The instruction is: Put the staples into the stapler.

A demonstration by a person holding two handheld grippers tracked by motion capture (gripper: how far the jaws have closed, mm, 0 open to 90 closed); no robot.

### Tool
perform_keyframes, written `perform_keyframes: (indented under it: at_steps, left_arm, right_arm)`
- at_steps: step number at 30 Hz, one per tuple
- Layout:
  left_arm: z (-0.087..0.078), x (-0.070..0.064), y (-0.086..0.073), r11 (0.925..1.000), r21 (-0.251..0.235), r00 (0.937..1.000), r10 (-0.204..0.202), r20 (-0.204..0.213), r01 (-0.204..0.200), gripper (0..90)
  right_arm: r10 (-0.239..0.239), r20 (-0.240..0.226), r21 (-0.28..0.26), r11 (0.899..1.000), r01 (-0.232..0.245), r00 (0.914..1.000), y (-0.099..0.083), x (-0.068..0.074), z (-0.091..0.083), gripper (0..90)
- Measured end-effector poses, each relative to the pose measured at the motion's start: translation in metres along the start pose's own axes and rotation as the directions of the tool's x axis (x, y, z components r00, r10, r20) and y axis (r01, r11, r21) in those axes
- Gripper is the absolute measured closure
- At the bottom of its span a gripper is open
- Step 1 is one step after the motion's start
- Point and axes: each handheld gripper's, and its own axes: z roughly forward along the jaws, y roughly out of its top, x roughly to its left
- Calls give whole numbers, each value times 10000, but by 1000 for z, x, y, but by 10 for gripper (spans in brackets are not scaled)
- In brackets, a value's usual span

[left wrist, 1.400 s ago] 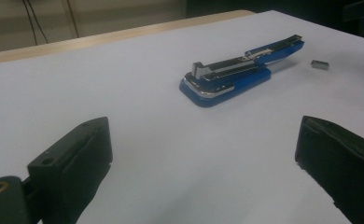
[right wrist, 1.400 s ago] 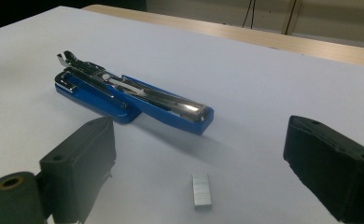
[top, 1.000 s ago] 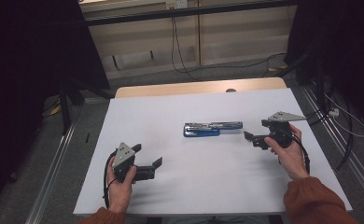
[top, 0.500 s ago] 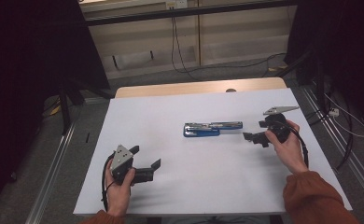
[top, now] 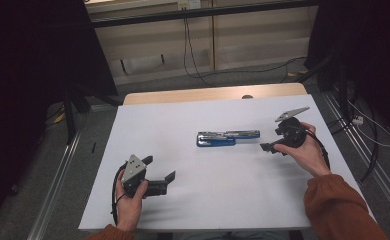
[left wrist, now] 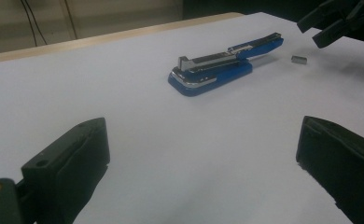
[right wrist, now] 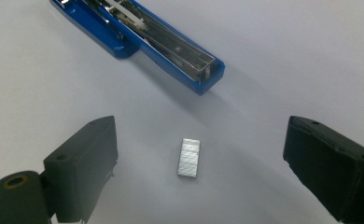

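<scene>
Staples (right wrist: 189, 157) between right tongs' (right wrist: 199, 168) jaws

Dim room, evenly lit white table (top: 223, 180), soft shadows, slightly grainy close views

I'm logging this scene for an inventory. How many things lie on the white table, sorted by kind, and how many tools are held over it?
Blue staplers, swung open: 1
Small strips of staples: 1
Tools, both with jaws apart: 2, the left tool and the right tool
Total: 4
</scene>
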Motion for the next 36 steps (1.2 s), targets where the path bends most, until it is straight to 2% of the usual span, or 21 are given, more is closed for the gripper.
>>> perform_keyframes:
  at_steps: [3,4,6,8,10,12,14,16,18,20,24,36]
  left_arm:
    - [0,0,0,10000,34,10000,-29,50,29,29]
    - [0,0,0,10000,31,10000,-23,64,22,29]
    - [1,-1,0,10000,5,9999,-40,108,40,29]
    - [1,0,0,10000,27,9998,40,187,-40,29]
    - [1,-1,0,9999,76,9997,70,214,-72,29]
    - [1,-2,1,10000,60,9997,60,238,-61,29]
    - [1,-2,1,9999,54,9997,88,222,-89,29]
    - [1,-1,1,10000,57,9997,77,239,-78,29]
    - [1,-1,1,10000,45,9997,72,238,-73,29]
    - [1,-1,1,9999,37,9996,100,263,-101,29]
    - [1,-1,0,10000,37,9997,86,249,-87,29]
    - [2,0,0,9999,120,9997,114,233,-117,29]
  right_arm:
    - [-35,-167,104,9999,37,9999,-1,-1,4,191]
    - [-88,-176,296,9995,94,9998,-1,-2,5,224]
    - [-128,-131,484,9987,134,9998,-1,-3,7,248]
    - [34,-305,713,9975,-13,9995,-1,-3,7,356]
    - [127,-216,897,9959,-107,9997,-1,-3,9,363]
    - [111,-344,1146,9934,-71,9993,-1,-3,10,451]
    - [112,-384,1240,9923,-64,9992,0,-3,11,467]
    - [-21,-425,1399,9901,80,9991,2,-4,12,524]
    - [1,-354,1495,9887,52,9994,5,-4,13,536]
    - [81,-425,1621,9868,-11,9991,6,-5,14,589]
    - [81,-516,1820,9833,15,9986,5,-6,15,638]
    - [-129,-552,2161,9761,245,9984,4,-3,21,694]
